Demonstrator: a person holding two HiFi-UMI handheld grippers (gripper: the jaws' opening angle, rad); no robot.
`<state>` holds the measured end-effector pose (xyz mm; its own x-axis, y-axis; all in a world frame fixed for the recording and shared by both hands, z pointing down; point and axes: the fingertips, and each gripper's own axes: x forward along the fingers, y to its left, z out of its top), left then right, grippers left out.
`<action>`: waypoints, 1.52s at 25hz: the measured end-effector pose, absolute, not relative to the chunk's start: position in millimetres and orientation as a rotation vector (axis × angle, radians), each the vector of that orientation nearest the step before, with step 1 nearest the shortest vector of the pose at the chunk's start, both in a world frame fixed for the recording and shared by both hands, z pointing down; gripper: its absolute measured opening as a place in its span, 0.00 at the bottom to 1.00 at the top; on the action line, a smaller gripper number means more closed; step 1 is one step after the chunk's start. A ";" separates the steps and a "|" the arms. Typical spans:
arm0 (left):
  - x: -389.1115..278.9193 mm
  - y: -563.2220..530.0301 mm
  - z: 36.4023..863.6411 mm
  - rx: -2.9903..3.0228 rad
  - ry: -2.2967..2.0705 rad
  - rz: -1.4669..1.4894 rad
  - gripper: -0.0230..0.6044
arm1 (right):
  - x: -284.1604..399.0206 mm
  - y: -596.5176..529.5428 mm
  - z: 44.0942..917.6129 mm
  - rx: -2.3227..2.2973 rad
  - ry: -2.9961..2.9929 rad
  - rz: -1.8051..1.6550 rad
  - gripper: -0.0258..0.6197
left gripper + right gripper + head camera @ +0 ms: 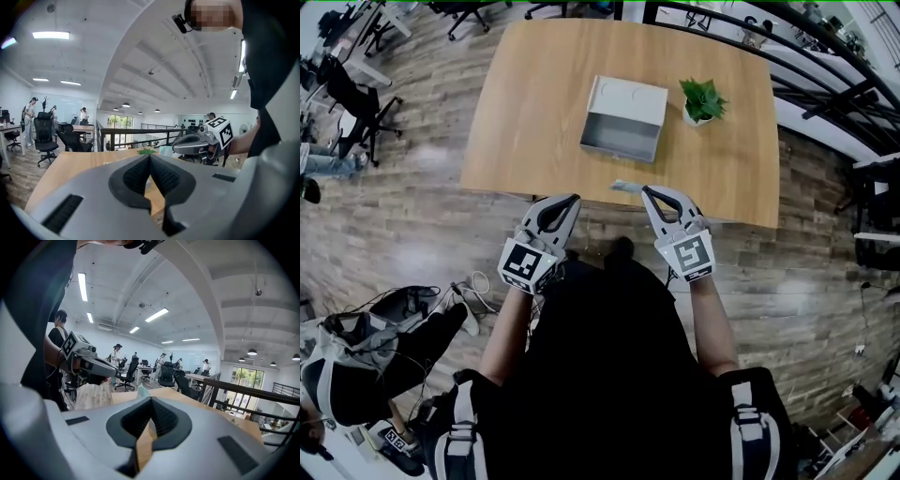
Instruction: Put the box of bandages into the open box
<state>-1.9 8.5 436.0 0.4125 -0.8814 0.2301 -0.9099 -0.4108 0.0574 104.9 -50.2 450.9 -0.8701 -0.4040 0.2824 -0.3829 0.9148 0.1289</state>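
Table (534, 112): bare wood left of and in front of the open box (623, 119), which sits mid-table with its opening facing the near edge. The plant (703, 101) is just right of it. Left gripper (572, 199) and right gripper (647, 190) are at the near edge, both clenched on nothing. The box of bandages (627, 186) lies on that edge, just beside the right gripper's tips.

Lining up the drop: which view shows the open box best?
Head view: the open box lies whole on the table, opening seen from above. Neither gripper view shows it clearly; their own jaws fill the middle.
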 end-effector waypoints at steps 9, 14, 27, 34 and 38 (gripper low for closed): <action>4.8 7.3 448.4 2.407 -1.675 0.237 0.07 | 113.1 -64.7 464.1 0.504 -2.771 -0.084 0.08; -10.5 1.7 450.2 2.379 -1.687 0.239 0.07 | 100.6 -72.3 467.8 0.481 -2.768 -0.093 0.08; -41.8 -69.4 439.3 2.534 -1.503 0.209 0.07 | 69.3 -113.4 453.7 0.640 -2.698 -0.110 0.08; -74.2 -108.0 440.6 2.600 -1.405 0.187 0.07 | 42.7 -142.1 449.5 0.759 -2.656 -0.107 0.08; -93.9 -128.0 443.7 2.628 -1.353 0.181 0.07 | 27.3 -154.9 453.3 0.813 -2.628 -0.103 0.08</action>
